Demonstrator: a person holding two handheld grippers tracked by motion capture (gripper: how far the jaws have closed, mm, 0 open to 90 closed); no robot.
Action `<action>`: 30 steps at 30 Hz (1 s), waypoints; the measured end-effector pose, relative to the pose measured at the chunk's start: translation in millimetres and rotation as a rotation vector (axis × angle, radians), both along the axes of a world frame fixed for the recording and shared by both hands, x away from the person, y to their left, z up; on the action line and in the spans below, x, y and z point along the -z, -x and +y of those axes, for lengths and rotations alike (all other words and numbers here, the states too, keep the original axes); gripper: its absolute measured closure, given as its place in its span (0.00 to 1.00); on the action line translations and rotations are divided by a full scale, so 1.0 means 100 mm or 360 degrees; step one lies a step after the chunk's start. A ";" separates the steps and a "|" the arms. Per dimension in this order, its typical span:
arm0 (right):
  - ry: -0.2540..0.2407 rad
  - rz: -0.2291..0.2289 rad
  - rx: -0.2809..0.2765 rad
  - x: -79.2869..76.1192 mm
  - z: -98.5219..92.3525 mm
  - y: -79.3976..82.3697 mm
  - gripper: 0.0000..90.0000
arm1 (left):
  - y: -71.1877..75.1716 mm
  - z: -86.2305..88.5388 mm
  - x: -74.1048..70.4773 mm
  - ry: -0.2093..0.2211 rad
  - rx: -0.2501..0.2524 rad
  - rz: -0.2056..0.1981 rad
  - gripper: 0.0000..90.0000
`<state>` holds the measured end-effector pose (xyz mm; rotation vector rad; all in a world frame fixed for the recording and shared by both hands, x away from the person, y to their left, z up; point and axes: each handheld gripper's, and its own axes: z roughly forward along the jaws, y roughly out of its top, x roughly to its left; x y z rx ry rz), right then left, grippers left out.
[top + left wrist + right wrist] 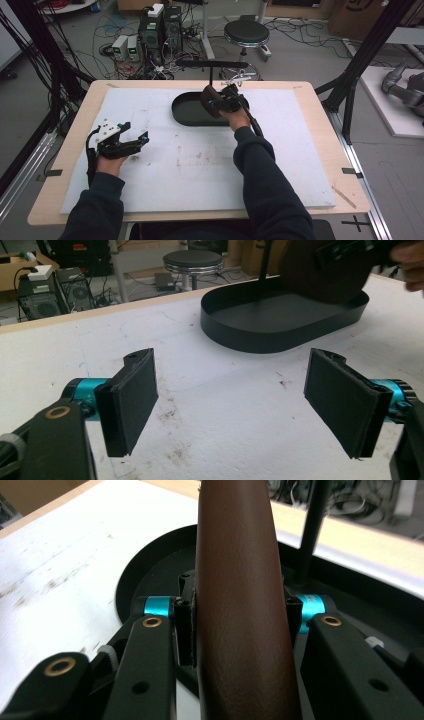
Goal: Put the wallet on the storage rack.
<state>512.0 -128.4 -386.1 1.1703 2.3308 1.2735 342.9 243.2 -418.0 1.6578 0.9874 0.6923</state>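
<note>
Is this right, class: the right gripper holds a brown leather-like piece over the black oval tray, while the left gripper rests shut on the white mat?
One detail is wrong: the left gripper is open, its pads standing wide apart with nothing between them, as the left gripper view shows. The right gripper does hold the brown piece over the black oval tray.

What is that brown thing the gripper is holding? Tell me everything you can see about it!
The brown rounded leather-like pad looks smooth, with a fine grain like soft leather, dark brown all over. The right hand-held gripper squeezes it between its two black jaws, one on each side. It stands on edge, lifted above the black oval metal tray with its thin upright post. From the left gripper view it looks like a thick, round-edged disc. What it belongs to I cannot tell.
</note>
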 end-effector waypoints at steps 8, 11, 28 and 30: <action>-0.0140 0.0154 0.0083 0.30 0.14 -0.20 0.69 | 0.00 0.01 0.01 0.0009 -0.0002 0.0003 0.24; -0.0055 0.0118 0.0131 0.31 0.10 -0.21 0.57 | 0.01 0.01 0.01 0.0008 -0.0001 0.0005 0.24; 0.0031 -0.0117 0.0043 -0.31 -0.61 0.13 0.44 | 0.01 0.00 0.00 0.0003 -0.0002 0.0002 0.24; 0.0033 -0.0213 0.0020 -0.37 -0.70 0.28 0.43 | 0.00 -0.01 0.00 0.0006 0.0002 0.0001 0.24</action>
